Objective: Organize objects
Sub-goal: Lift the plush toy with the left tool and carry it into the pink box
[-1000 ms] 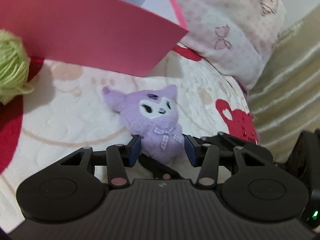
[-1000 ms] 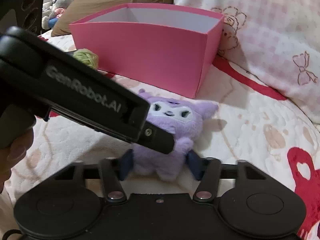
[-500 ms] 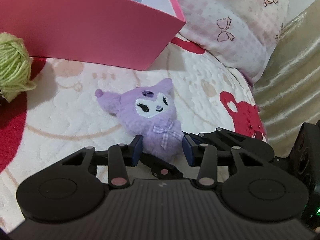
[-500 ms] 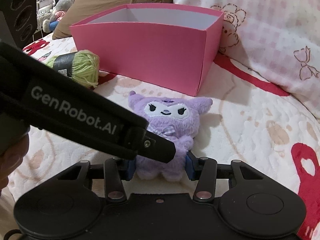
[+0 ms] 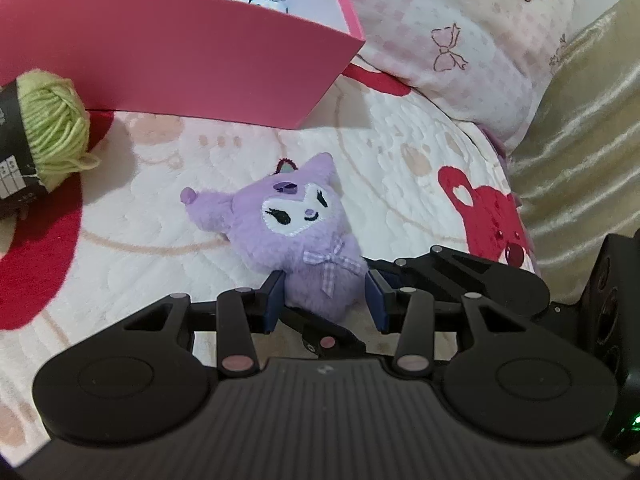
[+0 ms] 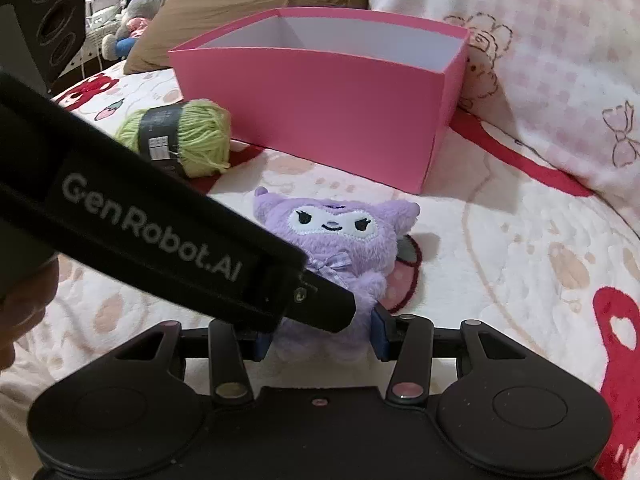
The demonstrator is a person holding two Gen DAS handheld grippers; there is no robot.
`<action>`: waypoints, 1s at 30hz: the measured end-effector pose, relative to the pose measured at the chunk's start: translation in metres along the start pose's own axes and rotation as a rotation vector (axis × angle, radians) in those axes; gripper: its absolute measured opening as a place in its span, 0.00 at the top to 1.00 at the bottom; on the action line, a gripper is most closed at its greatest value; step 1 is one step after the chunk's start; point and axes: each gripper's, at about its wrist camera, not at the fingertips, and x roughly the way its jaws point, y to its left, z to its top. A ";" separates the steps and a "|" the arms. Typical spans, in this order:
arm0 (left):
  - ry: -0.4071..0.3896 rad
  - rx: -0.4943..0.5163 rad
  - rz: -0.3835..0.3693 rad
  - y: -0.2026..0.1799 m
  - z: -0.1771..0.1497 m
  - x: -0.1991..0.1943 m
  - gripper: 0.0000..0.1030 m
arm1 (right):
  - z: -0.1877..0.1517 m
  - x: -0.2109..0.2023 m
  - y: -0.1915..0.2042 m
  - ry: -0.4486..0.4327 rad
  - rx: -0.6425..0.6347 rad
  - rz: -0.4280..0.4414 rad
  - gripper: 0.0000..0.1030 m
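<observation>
Left wrist view: both grippers clamp one plush

Pink box [image 5: 172, 60] fills the upper left. Below it, at frame centre on the quilt [image 5: 400, 176], lies the purple plush [image 5: 296, 236]. Left gripper [image 5: 325, 300], tilted downward, squeezes its lower body, having just been closing; right gripper [image 6: 320, 334] clasps it likewise.

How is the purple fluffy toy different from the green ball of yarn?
The purple plush toy is lilac, with a stitched face and a checked bow; the green yarn ball is lime green with a dark paper label around it. The plush toy has both grippers' jaws at its lower body; the yarn ball lies untouched. The plush toy sits well in front of the pink box; the yarn ball lies close by its front wall. Both are soft and rest on the bedspread, outside the box.
</observation>
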 end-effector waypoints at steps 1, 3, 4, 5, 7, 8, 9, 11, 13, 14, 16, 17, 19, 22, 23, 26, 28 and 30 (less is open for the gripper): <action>0.001 0.006 0.002 -0.001 0.000 -0.002 0.60 | 0.000 -0.002 0.001 -0.001 -0.002 0.001 0.50; 0.005 0.016 0.008 -0.003 -0.001 -0.006 0.60 | 0.002 -0.006 0.004 -0.003 -0.007 0.001 0.50; 0.005 0.017 0.008 -0.003 -0.001 -0.009 0.60 | 0.002 -0.008 0.007 -0.003 -0.010 0.000 0.50; 0.004 0.014 0.006 -0.004 -0.001 -0.012 0.60 | 0.002 -0.010 0.009 -0.003 -0.014 -0.001 0.50; 0.003 0.014 0.001 -0.004 -0.003 -0.016 0.60 | 0.003 -0.014 0.013 -0.006 -0.017 -0.005 0.50; 0.004 0.013 -0.001 -0.004 -0.004 -0.018 0.60 | 0.003 -0.016 0.014 -0.007 -0.018 -0.006 0.50; 0.004 0.012 -0.003 -0.004 -0.004 -0.020 0.60 | 0.003 -0.018 0.016 -0.007 -0.018 -0.006 0.50; 0.001 0.016 -0.003 -0.005 -0.006 -0.026 0.60 | 0.004 -0.021 0.019 -0.006 -0.019 -0.004 0.50; 0.000 0.018 -0.004 -0.005 -0.006 -0.031 0.60 | 0.005 -0.024 0.021 -0.009 -0.021 -0.002 0.50; 0.000 0.018 -0.006 -0.005 -0.007 -0.034 0.60 | 0.006 -0.025 0.023 -0.011 -0.025 -0.002 0.50; 0.003 0.016 -0.008 -0.004 -0.007 -0.040 0.60 | 0.007 -0.029 0.028 -0.014 -0.035 -0.005 0.50; 0.005 0.016 -0.008 -0.004 -0.008 -0.042 0.60 | 0.008 -0.029 0.029 -0.014 -0.037 -0.004 0.50; 0.003 0.018 -0.008 -0.003 -0.010 -0.049 0.60 | 0.010 -0.032 0.032 -0.010 -0.033 0.000 0.50; -0.001 0.022 -0.011 0.000 -0.013 -0.057 0.60 | 0.012 -0.036 0.039 -0.013 -0.046 0.004 0.50; 0.000 0.019 -0.012 0.001 -0.013 -0.060 0.60 | 0.013 -0.037 0.041 -0.014 -0.049 0.006 0.50; -0.004 0.017 -0.013 0.004 -0.014 -0.068 0.60 | 0.014 -0.039 0.048 -0.018 -0.041 0.009 0.50; -0.007 0.016 -0.014 0.005 -0.015 -0.075 0.60 | 0.016 -0.041 0.053 -0.024 -0.036 0.010 0.50; -0.001 0.016 -0.024 0.007 -0.015 -0.080 0.59 | 0.017 -0.045 0.057 -0.032 -0.036 0.012 0.50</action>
